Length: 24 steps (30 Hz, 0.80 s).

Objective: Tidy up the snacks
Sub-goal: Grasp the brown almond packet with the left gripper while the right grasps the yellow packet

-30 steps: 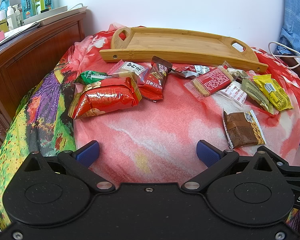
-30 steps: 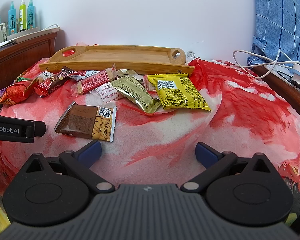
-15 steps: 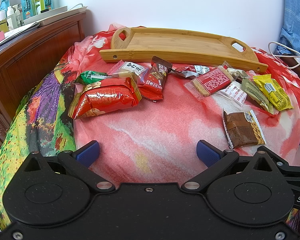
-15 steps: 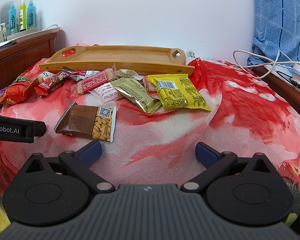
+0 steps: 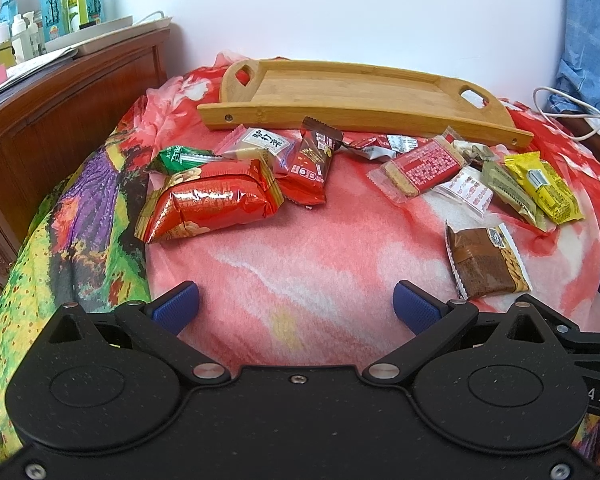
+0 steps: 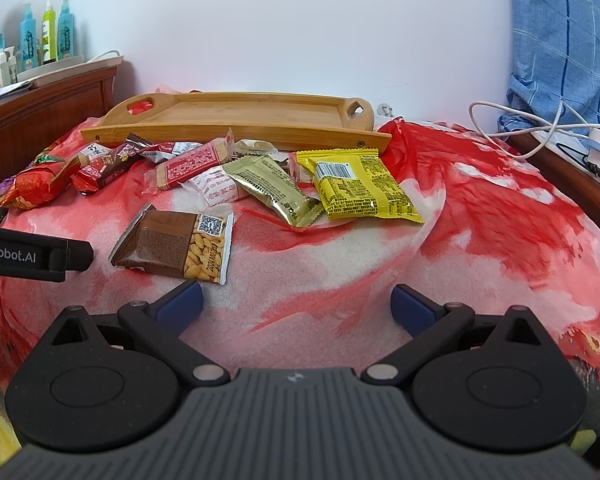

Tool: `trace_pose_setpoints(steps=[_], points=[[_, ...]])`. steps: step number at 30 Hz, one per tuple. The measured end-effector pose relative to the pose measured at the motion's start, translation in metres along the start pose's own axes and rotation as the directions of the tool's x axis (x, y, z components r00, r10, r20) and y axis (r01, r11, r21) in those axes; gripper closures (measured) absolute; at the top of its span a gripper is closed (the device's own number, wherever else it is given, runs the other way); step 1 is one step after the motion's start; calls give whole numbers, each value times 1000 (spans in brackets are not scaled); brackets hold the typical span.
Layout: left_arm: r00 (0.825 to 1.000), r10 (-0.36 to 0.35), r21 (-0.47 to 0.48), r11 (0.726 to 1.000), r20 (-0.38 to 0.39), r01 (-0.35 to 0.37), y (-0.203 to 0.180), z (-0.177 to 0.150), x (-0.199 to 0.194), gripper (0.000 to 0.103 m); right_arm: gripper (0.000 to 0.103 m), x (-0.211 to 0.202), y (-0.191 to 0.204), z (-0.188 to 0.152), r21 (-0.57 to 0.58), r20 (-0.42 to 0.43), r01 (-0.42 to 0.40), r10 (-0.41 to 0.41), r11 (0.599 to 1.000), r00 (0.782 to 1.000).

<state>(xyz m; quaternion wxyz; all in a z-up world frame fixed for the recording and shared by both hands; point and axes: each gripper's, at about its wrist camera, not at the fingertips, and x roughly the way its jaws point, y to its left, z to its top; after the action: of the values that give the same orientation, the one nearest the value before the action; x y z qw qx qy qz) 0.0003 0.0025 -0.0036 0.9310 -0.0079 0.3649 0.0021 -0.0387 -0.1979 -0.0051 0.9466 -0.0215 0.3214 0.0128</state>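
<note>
While both grippers' fingers (image 5: 176, 306) (image 6: 414, 308) gape empty, the tray (image 5: 352, 92) lies lengthwise left-to-right behind the snacks (image 6: 356, 188).

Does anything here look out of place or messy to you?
Yes: the snack packets, like the yellow packet and brown peanut packet, lie scattered on the blanket, while the wooden tray behind them sits empty. Nothing looks torn or spilled.
</note>
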Motion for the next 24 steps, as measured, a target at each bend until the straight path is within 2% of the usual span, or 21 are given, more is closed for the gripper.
trace_pose_setpoints(steps=[6,10,15,19,21,24], points=[[1000,-12,7,1000,7,12,-1,8,-6,0,0,-3,-9,14,-5,-54,-40,40,999,998],[996,-66,9,998,63,65,-5,18,-22,0,0,-17,-26,27,30,-12,-61,61,998,998],[985,-154,59,987,84,149,-22,28,-39,0,0,-19,-46,60,-6,49,-72,72,997,996],[979,-186,66,981,84,181,-40,29,-42,1,8,1,-66,82,18,41,-97,96,995,995],[977,-200,63,979,75,195,-49,29,-41,5,12,13,-71,88,22,17,-117,116,993,993],[974,-221,69,974,51,217,-61,28,-37,5,20,31,-74,94,32,-35,-140,141,990,989]])
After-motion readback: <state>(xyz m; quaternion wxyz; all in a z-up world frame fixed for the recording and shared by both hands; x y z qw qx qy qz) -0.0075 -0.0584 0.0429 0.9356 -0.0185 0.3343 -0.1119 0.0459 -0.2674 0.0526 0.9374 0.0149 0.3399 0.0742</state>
